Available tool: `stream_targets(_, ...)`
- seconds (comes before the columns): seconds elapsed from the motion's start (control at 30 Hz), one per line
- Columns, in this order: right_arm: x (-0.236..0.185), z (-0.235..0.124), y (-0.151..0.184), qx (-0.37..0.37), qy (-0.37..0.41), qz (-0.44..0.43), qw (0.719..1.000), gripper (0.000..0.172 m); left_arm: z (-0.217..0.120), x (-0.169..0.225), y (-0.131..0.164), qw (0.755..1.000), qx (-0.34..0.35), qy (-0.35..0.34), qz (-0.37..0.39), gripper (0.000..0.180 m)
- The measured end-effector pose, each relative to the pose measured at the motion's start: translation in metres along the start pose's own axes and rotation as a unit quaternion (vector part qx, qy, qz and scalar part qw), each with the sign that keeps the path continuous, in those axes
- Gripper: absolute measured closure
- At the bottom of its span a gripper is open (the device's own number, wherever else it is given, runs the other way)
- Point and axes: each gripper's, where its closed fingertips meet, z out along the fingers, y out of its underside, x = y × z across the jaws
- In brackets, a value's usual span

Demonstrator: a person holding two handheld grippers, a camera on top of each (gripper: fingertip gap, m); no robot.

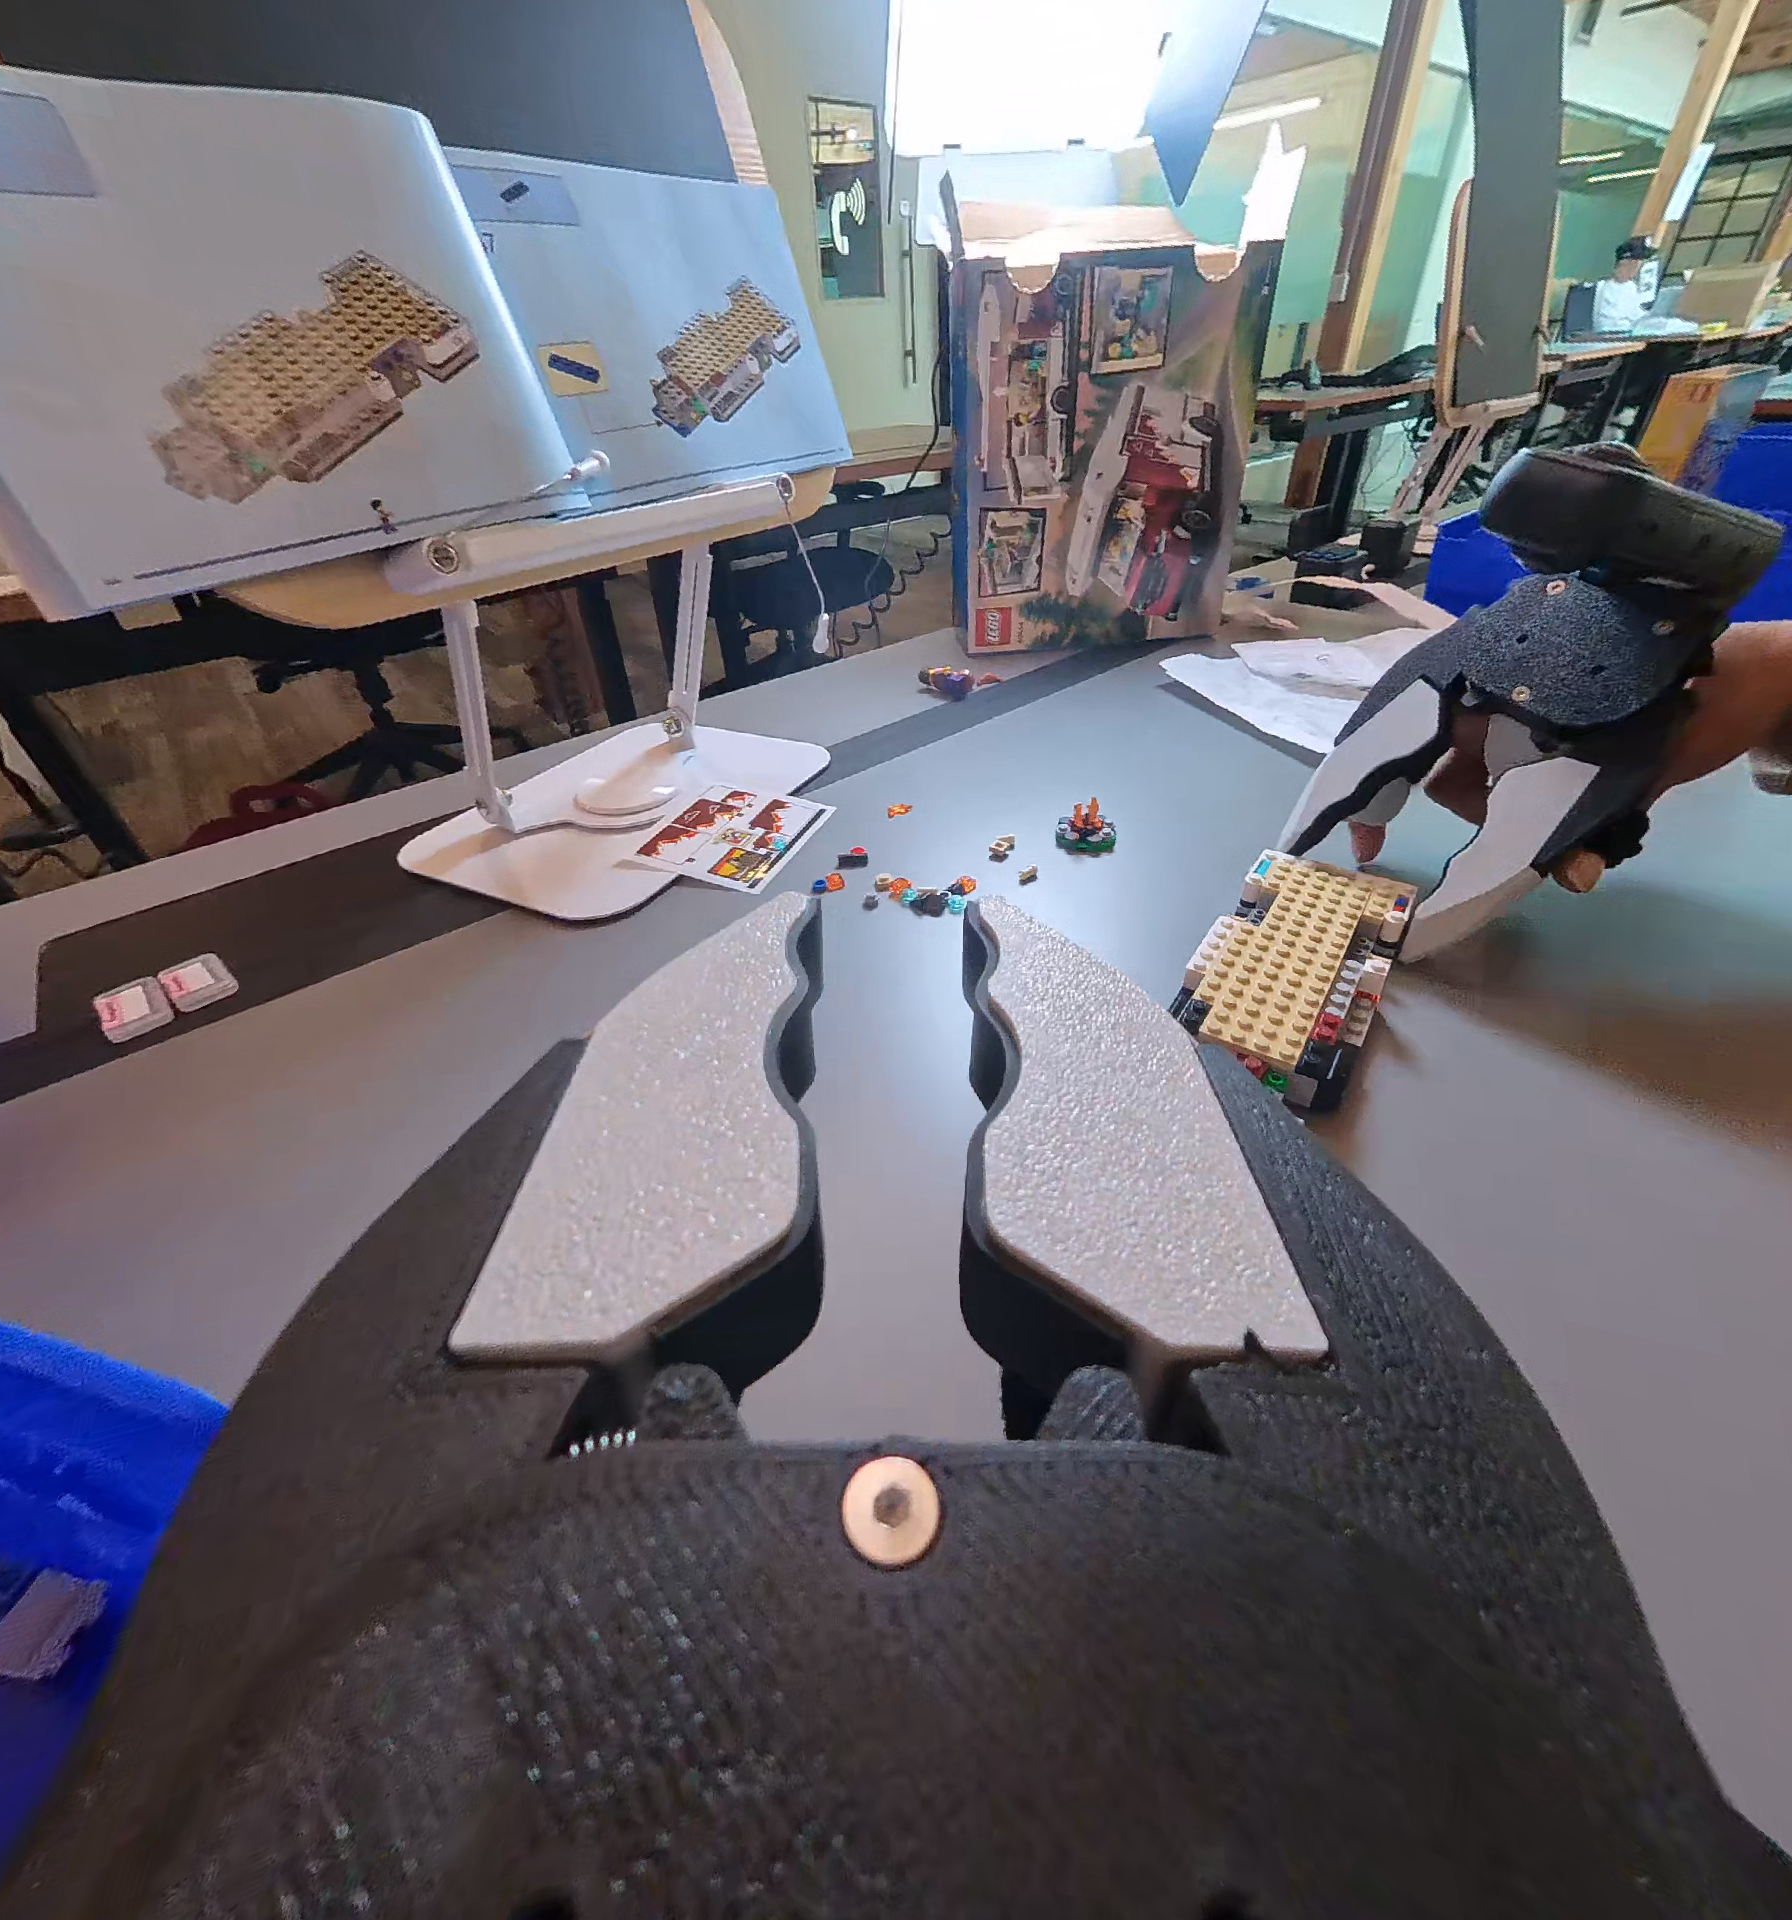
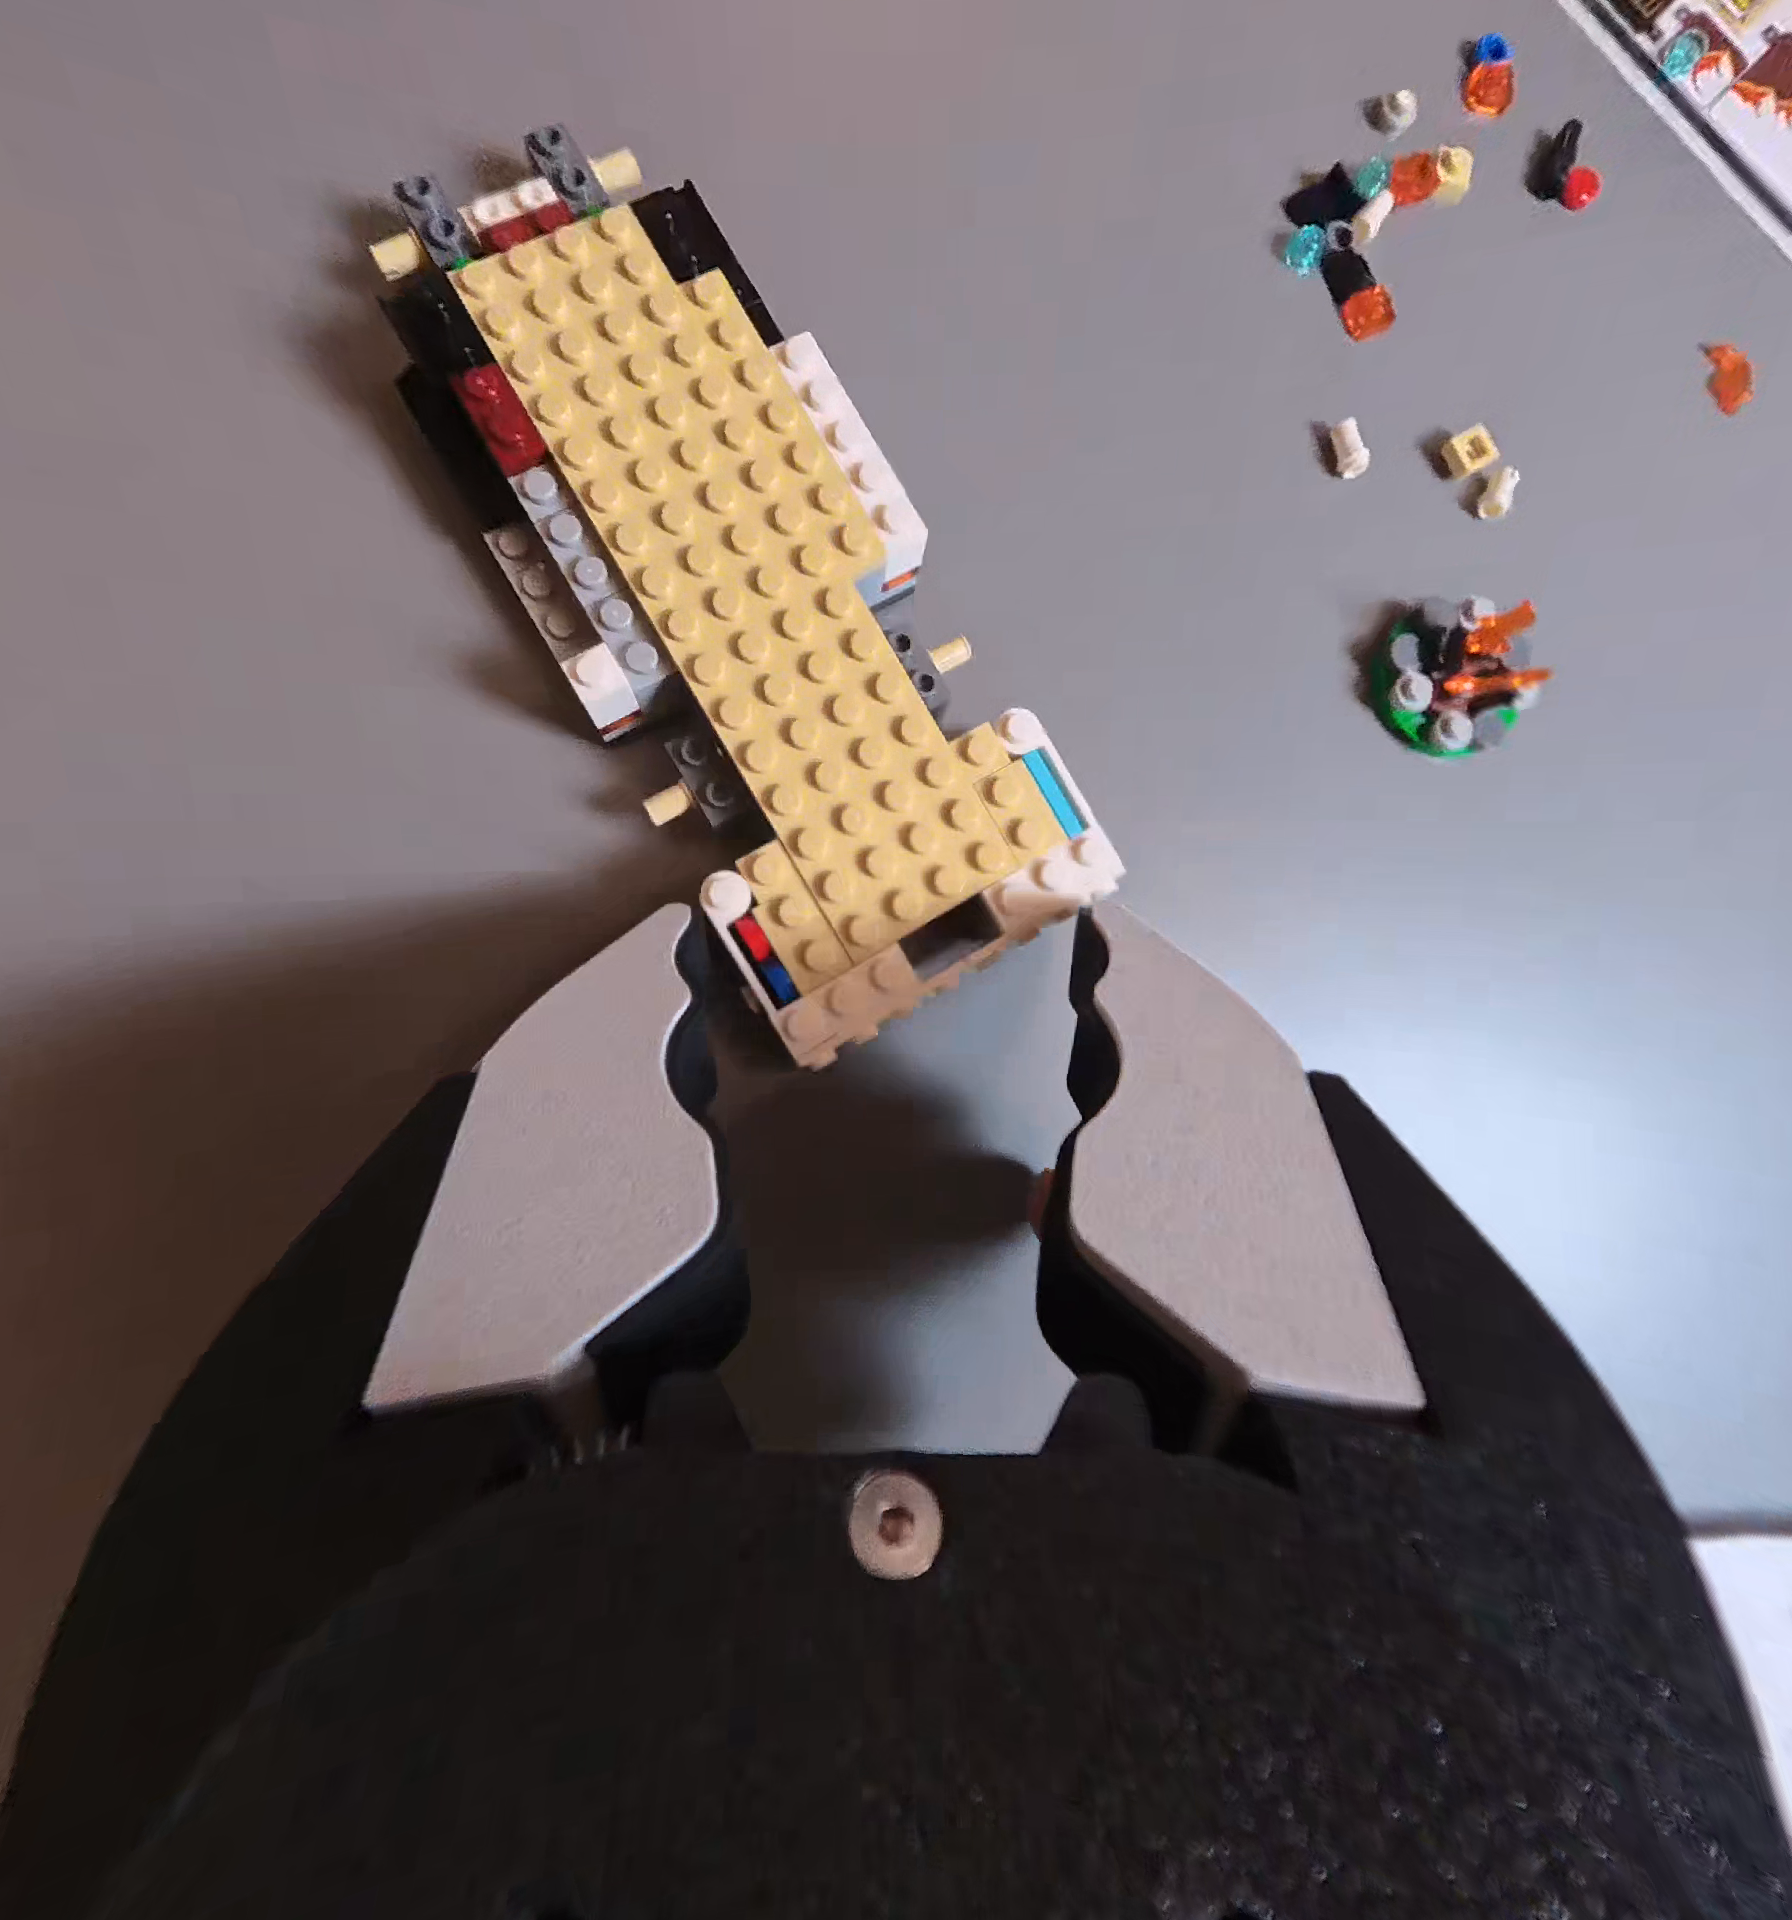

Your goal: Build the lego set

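**Brick model at the open right jaws**

On the grey table [image 2: 248,520] lies a long brick-built model [image 2: 726,540], flat on its base with a tan studded deck on top and black, white, grey and dark red bricks along its flanks. Its near end, a squared nose edged in white with a small hollow in it, reaches in between the fingertips of the right gripper [image 2: 887,920]. Those jaws stand wide apart: the left fingertip [image 2: 663,935] sits just beside the corner of the nose, possibly touching it, though blur makes this hard to settle, and the other fingertip stands clear of the opposite corner. Nothing is clamped.

The left gripper [image 1: 892,914] hovers over bare table with its jaws a little apart and nothing between them. Just ahead of it lies a scatter of small loose pieces [image 1: 913,888] in orange, blue, black and tan, with a small round campfire build [image 1: 1084,829] beyond. A booklet on a white stand [image 1: 601,831], a sticker sheet [image 1: 731,836] and an opened box [image 1: 1100,436] stand farther back.

The model looks light and stiff, yet it is only pressed together, so it would likely shed side bricks or thin pegs if squeezed there or levered by one end. Smooth plastic walls may slip between pads. The safest hold appears to be across the two long flat sides near mid-length, where the deck is widest and the walls are solid.
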Motion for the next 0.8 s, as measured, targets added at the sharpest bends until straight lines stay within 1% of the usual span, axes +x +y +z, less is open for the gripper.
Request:
stream_targets(0.17,0.012,0.016,-0.02,-0.003,0.004,-0.035,0.999,0.114,0.002,-0.001,0.004,1.0,-0.005,0.003,-0.003,0.155)
stream_targets(0.23,0.014,0.019,-0.024,-0.003,-0.001,-0.024,1.0,0.113,0.002,-0.001,0.007,1.0,-0.01,0.001,-0.002,0.155)
stream_targets(0.3,0.014,0.014,-0.027,0.012,0.005,-0.018,1.0,0.11,-0.004,-0.006,0.002,1.0,-0.003,-0.012,0.001,0.156)
stream_targets(0.4,0.013,-0.011,-0.037,0.067,0.025,0.012,0.997,0.108,-0.033,-0.037,-0.022,0.997,0.018,-0.078,0.023,0.159)
stream_targets(0.47,0.01,-0.034,-0.043,0.116,0.042,0.038,0.992,0.108,-0.066,-0.073,-0.039,0.989,0.017,-0.141,0.037,0.161)
stream_targets(0.5,0.009,-0.047,-0.046,0.143,0.053,0.051,0.987,0.108,-0.084,-0.095,-0.044,0.984,0.005,-0.174,0.036,0.161)
stream_targets(0.57,0.006,-0.071,-0.053,0.208,0.075,0.087,0.971,0.111,-0.116,-0.134,-0.047,0.974,-0.032,-0.221,0.027,0.162)
stream_targets(0.6,0.004,-0.078,-0.054,0.237,0.08,0.109,0.962,0.115,-0.129,-0.152,-0.045,0.969,-0.06,-0.238,0.017,0.163)
stream_targets(0.67,0.0,-0.083,-0.054,0.278,0.084,0.139,0.947,0.117,-0.141,-0.177,-0.033,0.963,-0.138,-0.23,0.001,0.162)
stream_targets(0.7,-0.002,-0.082,-0.053,0.295,0.086,0.143,0.941,0.12,-0.143,-0.187,-0.025,0.959,-0.18,-0.221,0.001,0.162)
stream_targets(0.73,-0.003,-0.078,-0.053,0.308,0.086,0.139,0.937,0.121,-0.14,-0.19,-0.013,0.955,-0.231,-0.189,0.004,0.164)
stream_targets(0.8,-0.003,-0.072,-0.052,0.323,0.085,0.13,0.934,0.121,-0.132,-0.184,0.017,0.937,-0.337,-0.095,-0.004,0.163)
